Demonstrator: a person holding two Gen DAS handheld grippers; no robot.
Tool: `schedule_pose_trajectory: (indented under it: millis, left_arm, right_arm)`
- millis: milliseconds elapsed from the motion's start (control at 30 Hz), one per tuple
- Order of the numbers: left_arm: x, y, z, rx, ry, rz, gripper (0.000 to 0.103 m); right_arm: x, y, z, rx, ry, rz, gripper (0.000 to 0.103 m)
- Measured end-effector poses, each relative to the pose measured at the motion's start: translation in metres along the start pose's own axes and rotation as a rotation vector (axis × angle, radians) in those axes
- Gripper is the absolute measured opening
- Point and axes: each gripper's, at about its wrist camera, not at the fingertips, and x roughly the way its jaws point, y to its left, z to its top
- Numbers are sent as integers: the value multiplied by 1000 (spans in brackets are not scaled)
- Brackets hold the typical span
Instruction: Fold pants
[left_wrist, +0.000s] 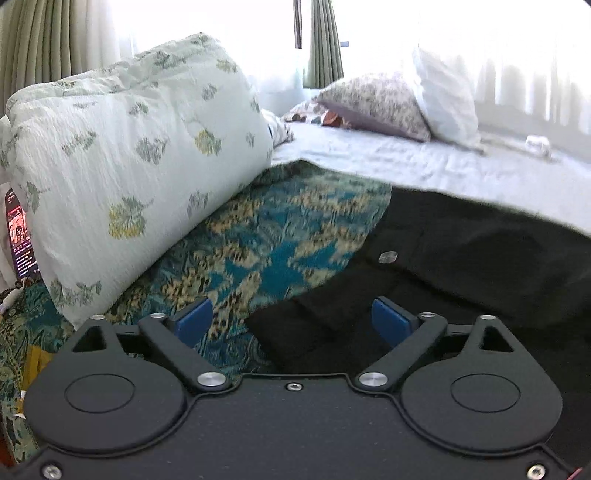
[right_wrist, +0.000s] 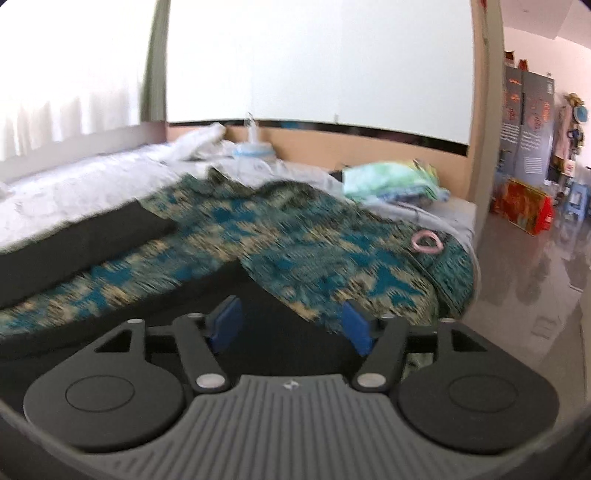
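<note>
Black pants (left_wrist: 461, 266) lie flat on a teal and gold patterned blanket (left_wrist: 258, 236) on the bed. In the left wrist view the waist end with a silver button (left_wrist: 388, 257) lies just ahead. My left gripper (left_wrist: 291, 319) is open, its blue pads wide apart above the pants' near corner, holding nothing. In the right wrist view two black legs (right_wrist: 85, 240) spread apart over the blanket (right_wrist: 314, 251). My right gripper (right_wrist: 290, 325) is open and empty above the nearer leg's end (right_wrist: 240, 291).
A large floral quilt bundle (left_wrist: 129, 155) sits left of the pants. Pillows (left_wrist: 388, 103) lie at the bed's far end. A pink ring (right_wrist: 426, 242) and folded cloths (right_wrist: 391, 181) lie near the bed's right edge. Tiled floor (right_wrist: 535, 277) is to the right.
</note>
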Motion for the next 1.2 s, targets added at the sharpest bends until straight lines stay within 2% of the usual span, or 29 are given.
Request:
schedule_pose_trajectory:
  millis: [133,367,467,667,767,967,1067,1200]
  left_arm:
    - [-12,-1,18,-27,-18,-62,102]
    - [-26,-21,53,-5,-30,-148,103]
    - [-21,-29,75,-25,37,-192,103]
    - [-2,-38,133,-128,178,-272,103]
    - [15,-55,155,-162,227,-310,103]
    - [69,-98,162,-257,314,-296,103]
    - [104,-116,152,-361,349,-245,103]
    - [145,-132,137,-484,359,-175,103]
  right_arm:
    - [-11,15,18,21,-13,70,85]
    - [-20,61,50,16,-20,206,96]
    - [-17,84,65,37,7,266,103]
    - [6,136,103,141,114,361,103]
    - [22,170,112,180,165,372,103]
    - [72,239,110,212,256,387,103]
    - [100,263,106,239,273,376,103]
    - [141,289,98,247,318,330,103]
